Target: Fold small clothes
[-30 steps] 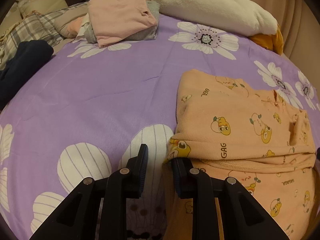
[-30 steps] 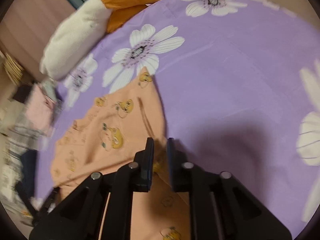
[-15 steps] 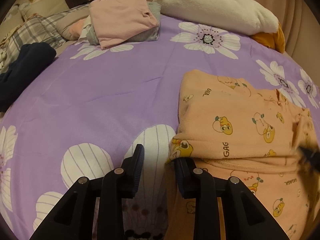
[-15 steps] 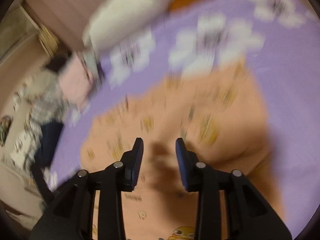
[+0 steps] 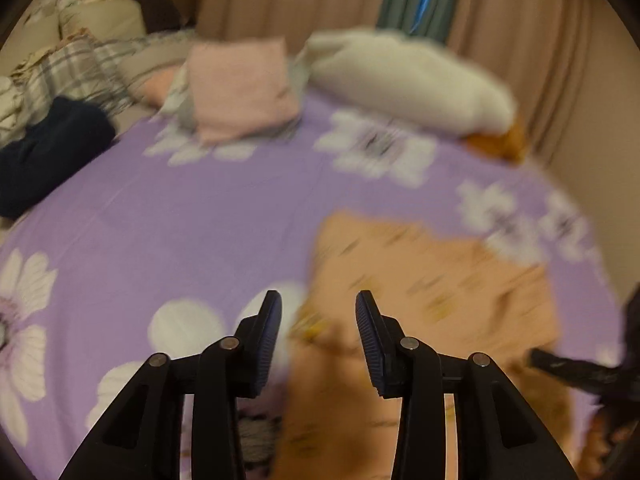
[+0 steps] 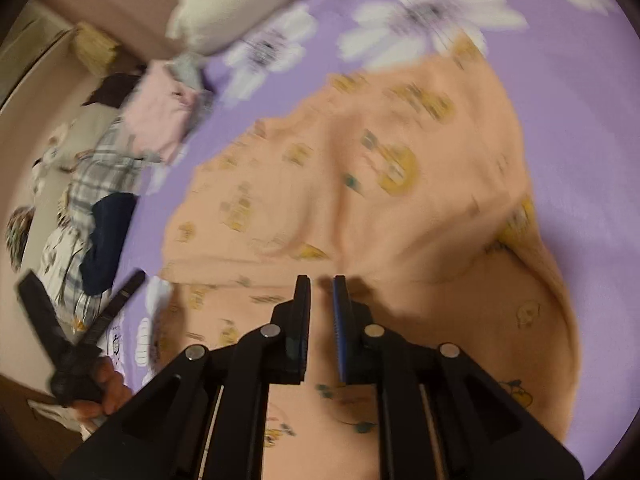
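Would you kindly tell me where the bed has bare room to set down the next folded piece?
The widest free patch of purple sheet lies between the orange garment, the pink folded stack and the dark navy garment. A narrower strip runs beyond the orange garment, before the white pillow. The head end, around the stack and plaid cloth, is crowded.

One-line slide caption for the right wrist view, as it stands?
Right gripper, jaws closing with nothing between them, above the half-folded orange garment on the purple floral bedsheet.
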Tool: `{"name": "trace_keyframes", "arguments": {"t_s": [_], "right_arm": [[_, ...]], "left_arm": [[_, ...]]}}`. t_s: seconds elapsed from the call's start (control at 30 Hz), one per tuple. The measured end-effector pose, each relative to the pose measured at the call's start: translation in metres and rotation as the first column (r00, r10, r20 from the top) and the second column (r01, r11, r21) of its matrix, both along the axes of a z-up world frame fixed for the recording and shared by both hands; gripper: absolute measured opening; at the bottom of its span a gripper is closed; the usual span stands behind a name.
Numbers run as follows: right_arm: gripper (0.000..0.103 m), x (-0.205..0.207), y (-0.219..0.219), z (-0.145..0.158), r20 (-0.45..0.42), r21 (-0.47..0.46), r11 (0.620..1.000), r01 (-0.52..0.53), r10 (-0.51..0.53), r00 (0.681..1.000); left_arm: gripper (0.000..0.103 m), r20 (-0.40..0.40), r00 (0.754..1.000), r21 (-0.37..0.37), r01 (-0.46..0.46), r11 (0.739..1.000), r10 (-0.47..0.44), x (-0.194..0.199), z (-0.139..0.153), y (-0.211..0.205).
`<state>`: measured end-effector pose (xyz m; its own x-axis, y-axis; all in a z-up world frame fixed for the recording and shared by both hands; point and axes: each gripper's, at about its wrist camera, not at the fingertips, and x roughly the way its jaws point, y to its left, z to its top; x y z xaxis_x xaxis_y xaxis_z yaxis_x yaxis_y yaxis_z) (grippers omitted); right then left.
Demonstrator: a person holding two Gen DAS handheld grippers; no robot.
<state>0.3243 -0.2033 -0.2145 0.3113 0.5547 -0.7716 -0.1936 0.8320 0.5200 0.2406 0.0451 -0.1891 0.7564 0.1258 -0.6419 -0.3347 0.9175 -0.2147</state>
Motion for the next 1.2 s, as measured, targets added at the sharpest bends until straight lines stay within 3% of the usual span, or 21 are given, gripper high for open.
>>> {"name": "trace_keyframes", "arguments": {"t_s": [0.07, 0.13, 0.17, 0.2, 0.23, 0.27, 0.33, 0.43, 0.5, 0.57, 0.6, 0.7, 0.8, 0.93, 1.07, 1.2], "right_arm": [[0.018, 0.0, -0.002, 0.01, 0.07, -0.018, 1.0, 0.015, -0.013, 0.997], [0.03, 0.01, -0.009, 0.011, 0.132, -0.053, 0.995, 0.082, -0.074, 0.988], [0.031, 0.016, -0.012, 0.005, 0.138, -0.085, 0.99, 0.111, -0.099, 0.985], [0.025, 0.024, -0.015, -0.01, 0.082, -0.17, 0.976, 0.135, -0.123, 0.989], [0.019, 0.026, -0.018, -0.02, 0.038, -0.194, 0.972, 0.132, -0.127, 0.991], [0.016, 0.024, -0.024, -0.025, 0.047, -0.166, 0.977, 0.135, -0.129, 0.99], [0.012, 0.021, -0.031, -0.022, 0.027, -0.154, 0.981, 0.122, -0.119, 0.993], [0.021, 0.015, -0.058, -0.014, -0.018, 0.006, 0.984, 0.178, -0.178, 0.984], [0.027, 0.015, -0.076, -0.003, -0.02, 0.102, 0.963, 0.248, -0.247, 0.969], [0.049, 0.016, -0.09, 0.007, -0.012, 0.158, 0.939, 0.304, -0.306, 0.952], [0.052, 0.017, -0.1, 0.008, -0.009, 0.158, 0.923, 0.35, -0.353, 0.935], [0.052, 0.021, -0.112, -0.003, -0.05, 0.165, 0.9, 0.404, -0.401, 0.914], [0.04, 0.03, -0.113, -0.018, -0.117, 0.252, 0.879, 0.404, -0.387, 0.915], [0.032, 0.032, -0.101, -0.006, -0.058, 0.241, 0.889, 0.389, -0.387, 0.92], [0.034, 0.036, -0.099, -0.001, -0.032, 0.223, 0.902, 0.369, -0.372, 0.928], [0.033, 0.045, -0.094, -0.027, -0.1, 0.159, 0.916, 0.368, -0.356, 0.929]], "left_arm": [[0.04, 0.015, 1.0, 0.071, 0.018, 0.997, -0.019, 0.011, -0.001, -0.009], [0.04, -0.092, 0.996, 0.142, 0.019, 0.99, -0.005, 0.037, -0.026, -0.014], [0.04, -0.209, 0.978, 0.099, 0.039, 0.994, -0.018, 0.052, -0.049, -0.01], [0.04, -0.27, 0.962, 0.034, 0.051, 0.998, -0.04, 0.058, -0.067, -0.005], [0.042, -0.259, 0.965, 0.006, 0.046, 0.999, -0.043, 0.056, -0.075, 0.0], [0.043, -0.219, 0.975, 0.012, 0.046, 0.999, -0.042, 0.051, -0.073, 0.003], [0.043, -0.24, 0.97, 0.027, 0.055, 0.998, -0.047, 0.046, -0.069, 0.003], [0.043, -0.27, 0.962, 0.018, 0.032, 0.999, -0.026, 0.036, -0.074, 0.007], [0.043, -0.267, 0.963, 0.019, 0.029, 0.999, -0.023, 0.034, -0.074, 0.005], [0.043, -0.267, 0.964, 0.001, 0.001, 1.0, -0.001, 0.034, -0.074, 0.005], [0.043, -0.266, 0.964, 0.003, -0.007, 1.0, 0.007, 0.033, -0.073, 0.002], [0.044, -0.28, 0.96, 0.066, 0.001, 0.998, 0.018, 0.036, -0.073, -0.006], [0.047, -0.287, 0.957, 0.109, -0.002, 0.994, 0.033, 0.038, -0.073, -0.009], [0.051, -0.283, 0.959, 0.078, -0.01, 0.997, 0.032, 0.037, -0.074, -0.002], [0.052, -0.285, 0.958, 0.058, -0.009, 0.998, 0.025, 0.038, -0.075, 0.001], [0.054, -0.293, 0.955, 0.088, -0.009, 0.996, 0.034, 0.04, -0.074, -0.003]]}}
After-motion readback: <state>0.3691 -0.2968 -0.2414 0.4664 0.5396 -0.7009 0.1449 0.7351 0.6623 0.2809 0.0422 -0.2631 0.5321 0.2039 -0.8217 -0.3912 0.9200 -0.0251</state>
